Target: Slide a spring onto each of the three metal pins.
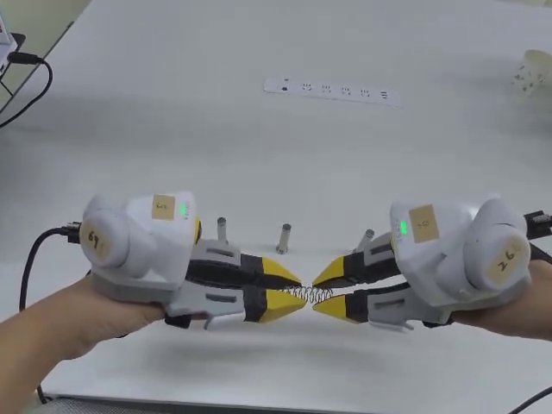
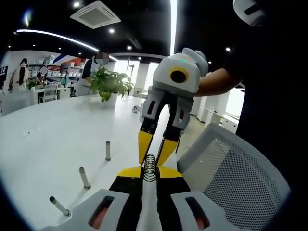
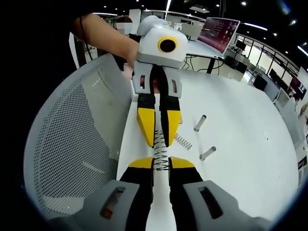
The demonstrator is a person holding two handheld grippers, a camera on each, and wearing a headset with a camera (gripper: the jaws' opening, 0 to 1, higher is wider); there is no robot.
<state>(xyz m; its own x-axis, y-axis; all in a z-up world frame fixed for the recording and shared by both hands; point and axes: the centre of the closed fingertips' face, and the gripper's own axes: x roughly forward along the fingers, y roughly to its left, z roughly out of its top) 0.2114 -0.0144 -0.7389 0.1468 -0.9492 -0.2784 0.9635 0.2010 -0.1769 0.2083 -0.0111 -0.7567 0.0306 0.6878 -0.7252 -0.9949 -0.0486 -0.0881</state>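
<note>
Left gripper (image 1: 296, 291) and right gripper (image 1: 318, 295) nose to nose, both tongs pinching one spring (image 1: 308, 295) end to end, row of metal pins (image 1: 285, 237) upright at its 12 o'clock, loose spring (image 3: 183, 141) on the table (image 3: 250, 120), 2 o'clock of right tips

A thin coiled steel spring (image 1: 309, 295) hangs level above the desk (image 1: 259, 147), its ends pinched between the yellow tips of the left gripper (image 1: 289, 293) and the right gripper (image 1: 321, 295). Three short grey metal pins stand in a row on the desk, all bare: the left pin (image 1: 222, 229) at 10 o'clock from the spring, the middle pin (image 1: 284, 237) at 11, the right pin (image 1: 366, 238) at 2. A second spring (image 3: 183, 141) lies flat near the pins.
</note>
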